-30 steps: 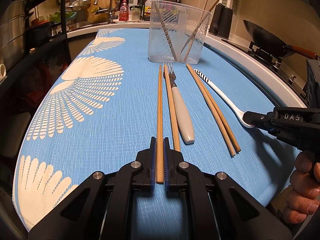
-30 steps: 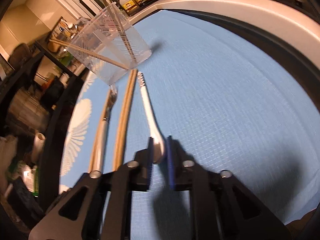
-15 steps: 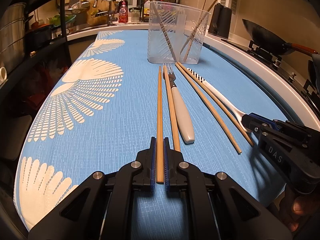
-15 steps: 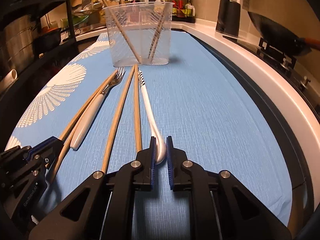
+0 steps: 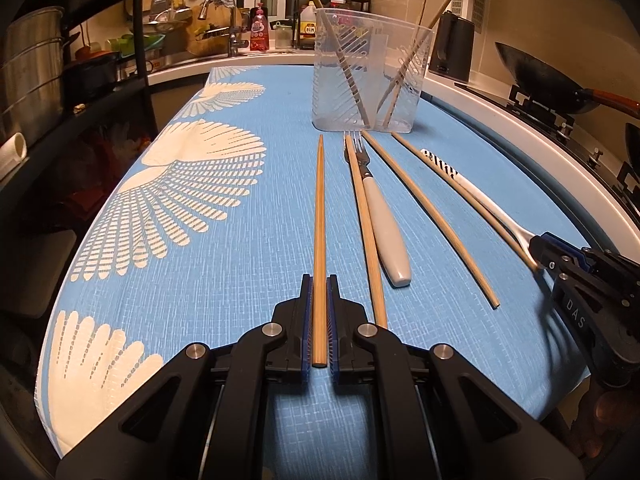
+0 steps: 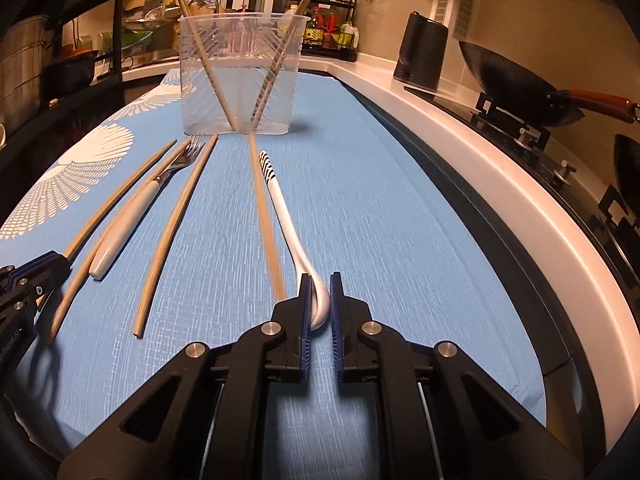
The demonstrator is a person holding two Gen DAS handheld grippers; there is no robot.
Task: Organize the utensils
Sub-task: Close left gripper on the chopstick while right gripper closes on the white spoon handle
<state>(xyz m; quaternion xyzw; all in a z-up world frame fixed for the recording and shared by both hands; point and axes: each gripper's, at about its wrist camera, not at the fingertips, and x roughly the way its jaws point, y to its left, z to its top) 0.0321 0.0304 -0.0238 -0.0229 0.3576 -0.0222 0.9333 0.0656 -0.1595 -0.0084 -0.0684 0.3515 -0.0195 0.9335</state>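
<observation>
My left gripper (image 5: pixel 319 292) is shut on a wooden chopstick (image 5: pixel 319 216) that points toward a clear plastic holder (image 5: pixel 370 76) with several chopsticks in it. My right gripper (image 6: pixel 319 292) is shut on the bowl end of a white spoon (image 6: pixel 286 220) with a striped handle; it shows at the right of the left wrist view (image 5: pixel 536 244). A second chopstick (image 5: pixel 366 224), a white-handled fork (image 5: pixel 384 220) and a third chopstick (image 5: pixel 430 216) lie between them on the blue cloth (image 5: pixel 240 240). A fourth chopstick (image 6: pixel 266 216) lies beside the spoon, blurred.
A white counter rim (image 6: pixel 500 184) runs along the right, with a wok (image 6: pixel 516 80) on a stove and a black kettle (image 6: pixel 420 56). Dark shelves with pots (image 5: pixel 32 72) stand on the left. A sink and bottles sit behind the holder.
My right gripper has swung round with the spoon to point at the holder. The two chopsticks beside the spoon have spread apart. My left gripper has kept its grip and place.
</observation>
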